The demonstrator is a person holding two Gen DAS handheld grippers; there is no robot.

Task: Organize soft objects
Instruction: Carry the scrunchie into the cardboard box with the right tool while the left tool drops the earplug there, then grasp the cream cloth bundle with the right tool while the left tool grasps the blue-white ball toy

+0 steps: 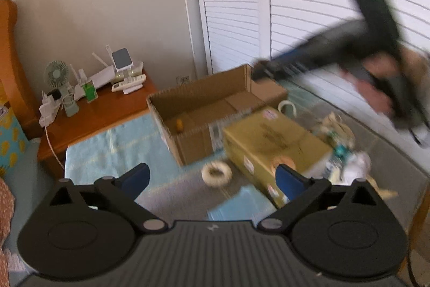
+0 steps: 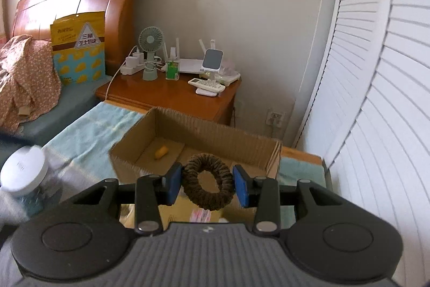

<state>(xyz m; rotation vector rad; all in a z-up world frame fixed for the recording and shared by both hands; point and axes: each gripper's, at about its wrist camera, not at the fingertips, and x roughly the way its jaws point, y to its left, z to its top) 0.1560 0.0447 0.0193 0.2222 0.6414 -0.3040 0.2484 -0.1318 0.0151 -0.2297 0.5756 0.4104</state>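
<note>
My right gripper (image 2: 207, 183) holds a dark brown fuzzy hair scrunchie (image 2: 207, 182) between its blue pads, just above the near edge of an open cardboard box (image 2: 242, 141). A small yellow soft object (image 2: 161, 152) lies on the box floor. In the left wrist view the right gripper (image 1: 258, 71) is blurred over the box's far right corner (image 1: 204, 104). My left gripper (image 1: 212, 178) is open and empty above a white fuzzy scrunchie (image 1: 216, 173) lying on the grey mat. The yellow object (image 1: 179, 124) shows inside the box.
A closed yellow-brown carton (image 1: 274, 144) lies right of the open box, with a pile of small items (image 1: 341, 152) and a tape roll (image 1: 287, 108) beside it. A wooden nightstand (image 2: 172, 96) holds a fan, router and remotes. A white-lidded jar (image 2: 24, 174) stands at left.
</note>
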